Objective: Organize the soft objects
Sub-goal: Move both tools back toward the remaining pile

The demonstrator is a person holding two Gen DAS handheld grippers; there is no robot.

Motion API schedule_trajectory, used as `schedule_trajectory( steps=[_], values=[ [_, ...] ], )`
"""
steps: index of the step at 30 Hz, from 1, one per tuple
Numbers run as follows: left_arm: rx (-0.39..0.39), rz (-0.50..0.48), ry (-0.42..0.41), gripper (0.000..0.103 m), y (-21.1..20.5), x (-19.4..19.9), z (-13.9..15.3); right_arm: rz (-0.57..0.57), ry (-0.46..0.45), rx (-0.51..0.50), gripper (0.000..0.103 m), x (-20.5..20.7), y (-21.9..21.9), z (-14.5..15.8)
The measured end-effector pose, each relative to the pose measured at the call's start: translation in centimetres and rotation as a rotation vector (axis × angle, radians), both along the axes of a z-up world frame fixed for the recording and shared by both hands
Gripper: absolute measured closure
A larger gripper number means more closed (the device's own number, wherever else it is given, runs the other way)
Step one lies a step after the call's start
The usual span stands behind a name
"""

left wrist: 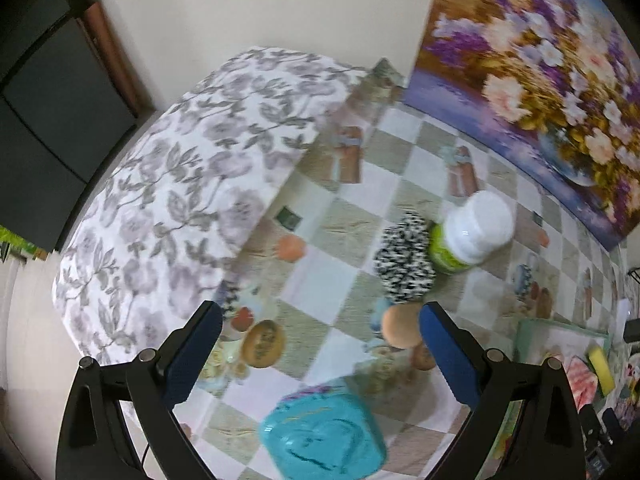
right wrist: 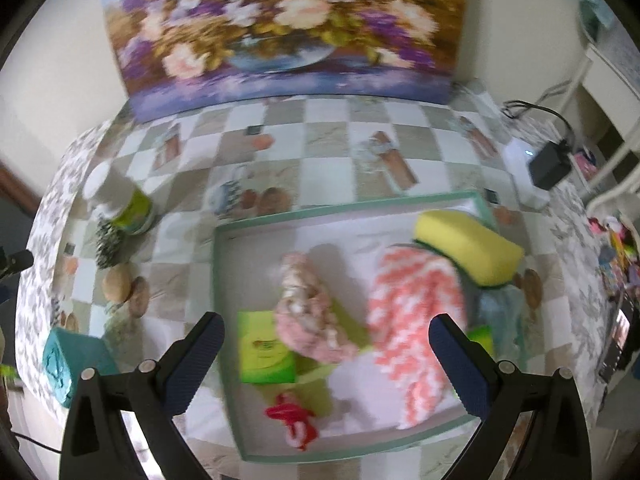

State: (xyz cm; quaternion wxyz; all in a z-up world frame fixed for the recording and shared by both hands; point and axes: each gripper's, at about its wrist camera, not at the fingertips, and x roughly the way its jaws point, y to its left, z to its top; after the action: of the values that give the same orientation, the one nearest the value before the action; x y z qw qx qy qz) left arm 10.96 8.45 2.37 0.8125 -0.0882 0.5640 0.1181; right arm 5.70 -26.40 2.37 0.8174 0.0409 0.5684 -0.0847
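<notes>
- We are holding the left gripper (left wrist: pixel 320 350) and right gripper (right wrist: pixel 326 354) spread wide, gripping nothing.
- A checkered tablecloth (right wrist: pixel 320 168) is covering the table, a flower painting (right wrist: pixel 280 28) leaning behind, seemingly against the wall.

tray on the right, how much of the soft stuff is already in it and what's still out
Done: the tray already holds a yellow sponge, a coral-and-white cloth, a pink knit piece and a red item. In hand: nothing; the left gripper and right gripper are both open. Left: the black-and-white pom, tan ball and teal block still sit on the tablecloth.
</notes>
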Motion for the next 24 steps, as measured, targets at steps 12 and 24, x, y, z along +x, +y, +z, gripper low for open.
schedule_trajectory(
  steps=[12, 24],
  values=[
    [-0.038, 0.064, -0.006, 0.004, 4.5, -1.0, 0.2, 0.121, 0.003, 0.078, 0.0, 1.2, 6.6, -1.2],
    [-0.109, 0.045, 0.03, 0.004, 5.0, 0.4, -2.2, 0.188, 0.006, 0.187, 0.0, 3.2, 11.8, -3.4]
  ],
)
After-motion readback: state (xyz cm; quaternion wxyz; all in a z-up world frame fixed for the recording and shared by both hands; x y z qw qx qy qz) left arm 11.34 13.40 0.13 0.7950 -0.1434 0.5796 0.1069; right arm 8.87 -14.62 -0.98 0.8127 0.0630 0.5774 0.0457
